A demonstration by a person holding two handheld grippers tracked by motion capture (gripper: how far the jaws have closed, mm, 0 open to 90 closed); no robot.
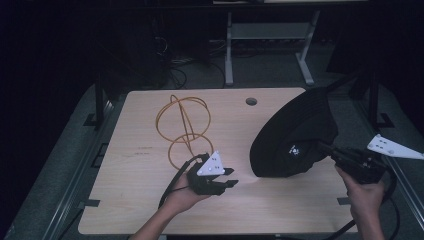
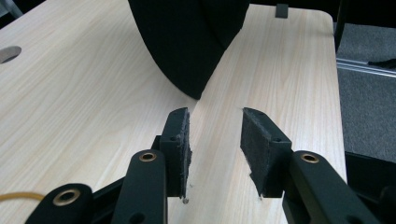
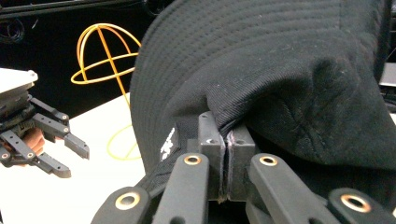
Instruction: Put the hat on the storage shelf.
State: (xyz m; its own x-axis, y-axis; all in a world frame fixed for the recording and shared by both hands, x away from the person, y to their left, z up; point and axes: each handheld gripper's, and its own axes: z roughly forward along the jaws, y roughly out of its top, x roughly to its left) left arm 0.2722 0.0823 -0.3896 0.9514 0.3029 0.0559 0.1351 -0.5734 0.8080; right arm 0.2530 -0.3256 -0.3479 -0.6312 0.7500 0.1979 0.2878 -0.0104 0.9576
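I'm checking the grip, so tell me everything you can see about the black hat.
The black hat is a soft bucket style in ribbed-looking fabric, with rows of stitching around its brim and a small white logo near the crown. It is tilted up, its lower brim edge at the wooden table. The right gripper is shut on a fold of its fabric.

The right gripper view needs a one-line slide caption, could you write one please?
Right gripper clamps the black hat, yellow wire stand behind.

The left claw [image 1: 231, 177], jaws parted with nothing between them, hovers low just left of the black fabric bucket hat [image 1: 295, 135], while the right claw [image 1: 327, 150] is clamped on that hat's right edge.
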